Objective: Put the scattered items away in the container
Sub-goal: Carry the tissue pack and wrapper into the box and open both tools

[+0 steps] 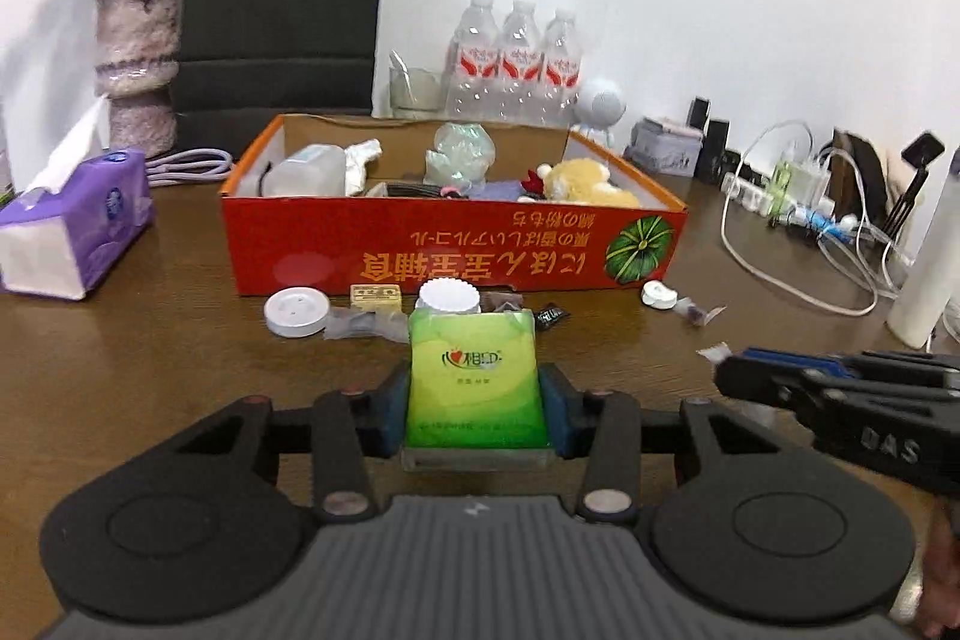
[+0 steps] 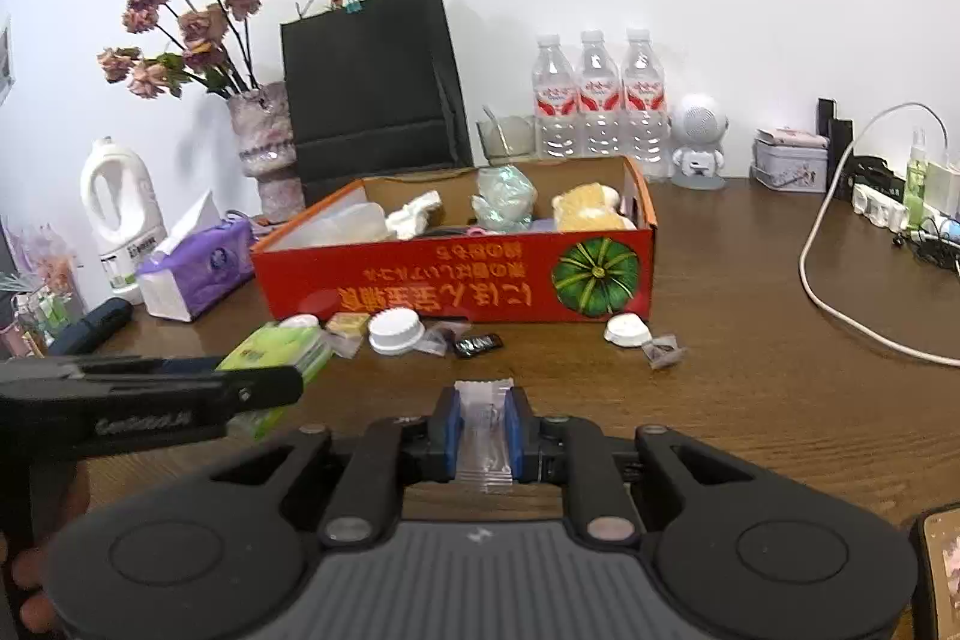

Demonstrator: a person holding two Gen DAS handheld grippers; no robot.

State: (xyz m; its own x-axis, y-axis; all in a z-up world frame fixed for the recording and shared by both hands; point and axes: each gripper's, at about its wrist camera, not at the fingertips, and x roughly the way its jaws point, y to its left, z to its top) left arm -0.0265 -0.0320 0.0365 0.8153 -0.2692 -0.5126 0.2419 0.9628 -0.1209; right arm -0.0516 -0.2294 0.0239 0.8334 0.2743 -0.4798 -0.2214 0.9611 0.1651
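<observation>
Several items already lie in the red box, each gripper carries one more (left gripper clamped on a green tissue pack, right gripper nearly closed on a clear wrapper), and caps and packets remain on the table.

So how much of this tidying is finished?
Partly. The red box already holds a plush toy and more. The left gripper grips a green tissue pack; the right gripper grips a clear wrapper. White caps and wrappers still lie outside.
</observation>
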